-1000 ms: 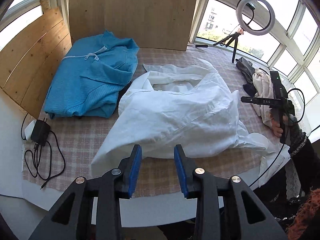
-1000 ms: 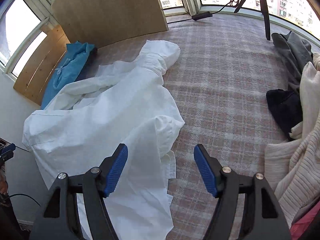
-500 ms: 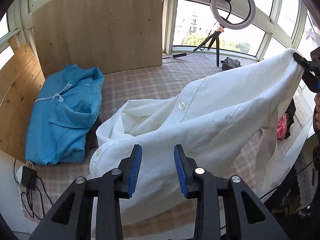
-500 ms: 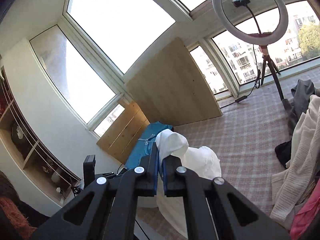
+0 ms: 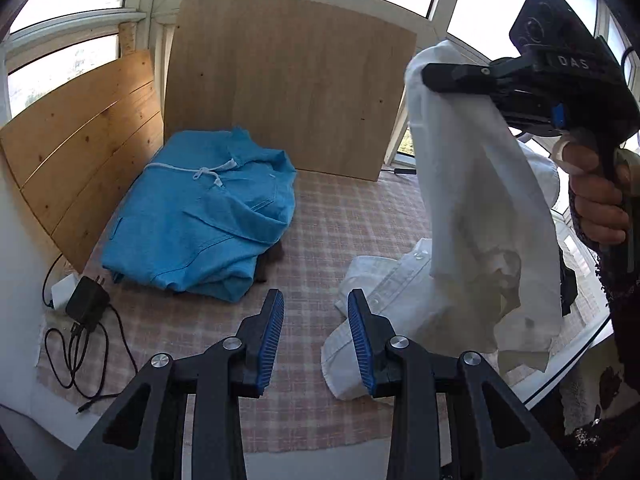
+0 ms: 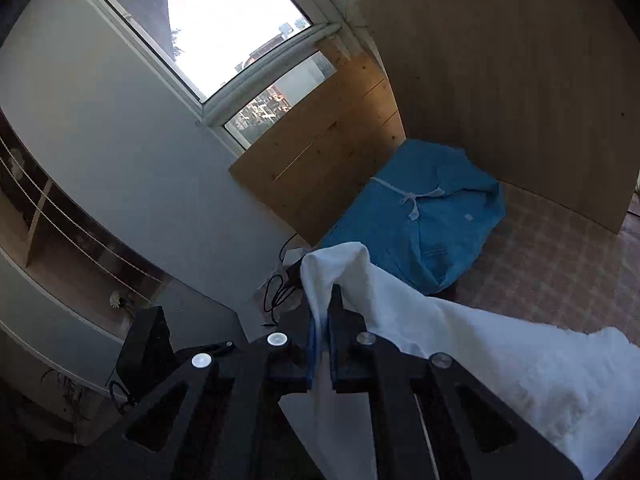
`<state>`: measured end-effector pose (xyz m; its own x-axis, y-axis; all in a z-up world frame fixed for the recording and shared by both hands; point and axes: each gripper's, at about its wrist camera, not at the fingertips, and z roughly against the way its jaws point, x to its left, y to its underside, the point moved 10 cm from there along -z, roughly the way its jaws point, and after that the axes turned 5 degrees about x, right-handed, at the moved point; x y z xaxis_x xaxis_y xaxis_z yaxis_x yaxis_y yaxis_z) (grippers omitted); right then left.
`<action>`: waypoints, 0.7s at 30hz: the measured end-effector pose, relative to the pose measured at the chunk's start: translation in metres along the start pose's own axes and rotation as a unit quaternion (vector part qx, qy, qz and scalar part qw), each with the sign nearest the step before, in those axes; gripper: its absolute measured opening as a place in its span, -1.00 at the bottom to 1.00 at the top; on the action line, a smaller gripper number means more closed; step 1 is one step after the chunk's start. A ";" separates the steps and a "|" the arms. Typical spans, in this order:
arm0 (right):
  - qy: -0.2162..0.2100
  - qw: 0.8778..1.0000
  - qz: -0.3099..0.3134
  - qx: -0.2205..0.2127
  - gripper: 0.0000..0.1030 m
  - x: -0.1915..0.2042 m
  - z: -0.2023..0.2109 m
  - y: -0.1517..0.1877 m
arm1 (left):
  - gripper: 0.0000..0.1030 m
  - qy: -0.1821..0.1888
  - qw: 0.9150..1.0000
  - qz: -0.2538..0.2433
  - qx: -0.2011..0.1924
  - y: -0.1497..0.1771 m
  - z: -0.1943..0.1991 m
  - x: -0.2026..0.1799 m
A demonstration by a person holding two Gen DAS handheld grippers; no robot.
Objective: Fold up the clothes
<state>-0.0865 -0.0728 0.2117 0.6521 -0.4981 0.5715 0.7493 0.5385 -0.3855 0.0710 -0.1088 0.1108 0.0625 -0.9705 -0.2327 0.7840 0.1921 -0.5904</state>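
A white shirt [image 5: 480, 208] hangs in the air at the right, its lower part with the button placket [image 5: 384, 292] still lying on the checked tablecloth [image 5: 320, 232]. My right gripper [image 5: 430, 74] is shut on a bunched edge of the shirt, held high by a hand [image 5: 596, 200]. In the right wrist view the cloth [image 6: 460, 332] is pinched between the closed jaws of that gripper [image 6: 323, 320] and drapes away to the right. My left gripper [image 5: 314, 332] stands open low over the table, just left of the shirt's lower hem, holding nothing.
A folded blue garment [image 5: 204, 216] lies at the back left of the table, also seen as the blue garment [image 6: 424, 216]. A black charger with cable [image 5: 86, 308] sits at the left edge. Wooden boards [image 5: 288, 96] stand behind. Shelving [image 6: 60, 208] lines the wall.
The right gripper closed on the white shirt and lifted it high off the table, swinging leftward. The left gripper stayed open and moved forward over the table.
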 end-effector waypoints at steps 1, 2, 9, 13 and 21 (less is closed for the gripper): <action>0.009 0.999 -0.005 0.035 -0.86 0.000 -0.024 -0.006 | -0.39 -0.010 1.000 0.010 0.006 0.006 0.001 0.010; 0.016 0.998 -0.006 0.055 -0.86 -0.001 -0.035 -0.010 | -0.39 -0.008 1.000 0.017 0.011 0.011 0.000 0.012; -0.006 1.000 -0.015 -0.026 0.16 -0.022 0.067 0.010 | -0.34 0.104 0.992 0.036 0.058 0.033 -0.032 -0.050; 0.042 0.994 -0.051 -0.082 0.16 -0.066 0.119 0.028 | -0.03 0.142 0.985 -0.002 0.094 0.036 -0.080 -0.124; 0.165 0.975 -0.101 -0.110 0.16 -0.189 0.161 0.114 | -0.85 0.193 0.972 0.088 0.100 0.015 -0.129 -0.146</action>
<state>-0.1423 0.1918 0.1763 0.4631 -0.7898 0.4021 0.8494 0.2661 -0.4557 -0.0060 0.0546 0.0355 -0.0002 -0.7908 -0.6121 0.8888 0.2804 -0.3625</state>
